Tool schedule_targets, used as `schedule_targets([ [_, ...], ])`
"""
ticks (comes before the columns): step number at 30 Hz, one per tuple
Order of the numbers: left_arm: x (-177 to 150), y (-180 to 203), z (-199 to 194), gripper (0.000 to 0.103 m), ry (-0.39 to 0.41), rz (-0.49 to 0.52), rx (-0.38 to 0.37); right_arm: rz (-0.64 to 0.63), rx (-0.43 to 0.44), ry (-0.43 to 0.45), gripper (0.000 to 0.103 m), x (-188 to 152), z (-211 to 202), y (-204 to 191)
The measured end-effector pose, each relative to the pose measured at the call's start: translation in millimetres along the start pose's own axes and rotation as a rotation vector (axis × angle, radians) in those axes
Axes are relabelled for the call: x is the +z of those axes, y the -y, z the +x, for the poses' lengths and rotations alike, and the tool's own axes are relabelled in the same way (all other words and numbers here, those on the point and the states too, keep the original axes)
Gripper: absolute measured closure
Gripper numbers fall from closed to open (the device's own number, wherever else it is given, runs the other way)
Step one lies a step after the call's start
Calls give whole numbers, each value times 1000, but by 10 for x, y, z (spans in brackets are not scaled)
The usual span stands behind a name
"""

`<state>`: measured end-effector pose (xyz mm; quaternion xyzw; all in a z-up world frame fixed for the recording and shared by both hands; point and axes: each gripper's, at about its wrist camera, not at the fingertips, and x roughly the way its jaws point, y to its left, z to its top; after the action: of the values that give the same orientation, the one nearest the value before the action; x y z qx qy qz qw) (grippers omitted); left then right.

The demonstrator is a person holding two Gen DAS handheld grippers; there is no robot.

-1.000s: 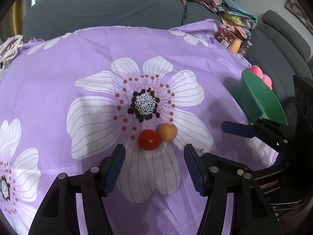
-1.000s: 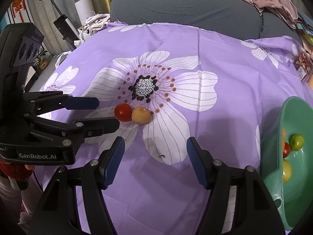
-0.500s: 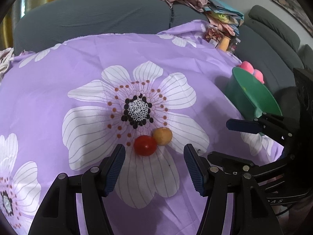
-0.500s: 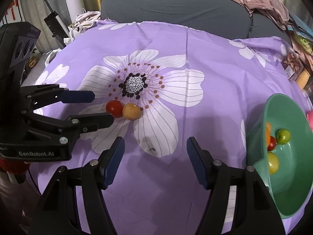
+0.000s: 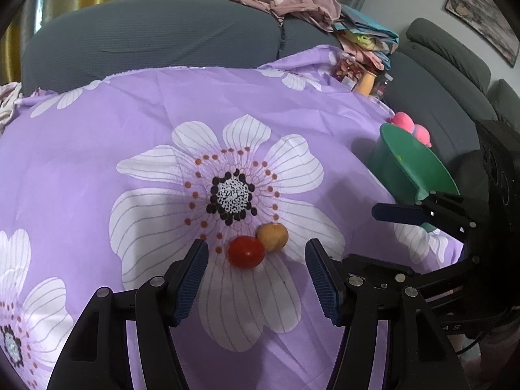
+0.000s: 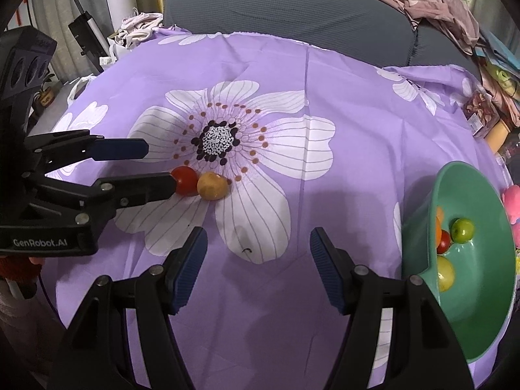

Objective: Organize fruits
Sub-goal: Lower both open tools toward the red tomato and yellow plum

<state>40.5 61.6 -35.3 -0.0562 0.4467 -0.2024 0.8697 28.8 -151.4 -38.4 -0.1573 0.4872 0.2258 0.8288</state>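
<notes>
A red tomato (image 5: pixel 246 252) and a yellow-orange fruit (image 5: pixel 272 237) lie touching on the purple flowered cloth (image 5: pixel 130 123). My left gripper (image 5: pixel 255 247) is open, and the tomato sits just ahead of and between its blue pads. From the right wrist, the left gripper (image 6: pixel 159 165) comes in from the left, its lower finger overlapping the tomato (image 6: pixel 185 180), which lies beside the yellow fruit (image 6: pixel 213 186). My right gripper (image 6: pixel 258 237) hangs open over bare cloth. The green bowl (image 6: pixel 461 308) at the right holds several small fruits.
A grey sofa (image 5: pixel 156 35) backs the cloth, with heaped clothes (image 5: pixel 302 0) on top. Pink round things (image 5: pixel 411 126) lie behind the green bowl (image 5: pixel 409 165). Packets and a bottle (image 6: pixel 487 120) crowd the far right corner. A pump and a white roll (image 6: pixel 97 32) stand at the far left.
Both views have tipped a little. The tomato now sits lower, closer between the left fingertips, and more of the bowl's inside shows at the right. Neither fruit has moved and both jaws stayed equally wide.
</notes>
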Motion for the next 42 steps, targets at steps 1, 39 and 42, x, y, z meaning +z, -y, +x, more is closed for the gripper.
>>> schedule_targets([
  [1,-4,-9,0,41,0,-1,-1,-2,-1,-2,37,4,5,-7],
  [39,-103,-81,73,41,-35,11,22,-23,26,-24,37,58,186,-170],
  [42,-108,-97,73,41,-38,9,23,-24,29,-28,37,70,216,-178],
])
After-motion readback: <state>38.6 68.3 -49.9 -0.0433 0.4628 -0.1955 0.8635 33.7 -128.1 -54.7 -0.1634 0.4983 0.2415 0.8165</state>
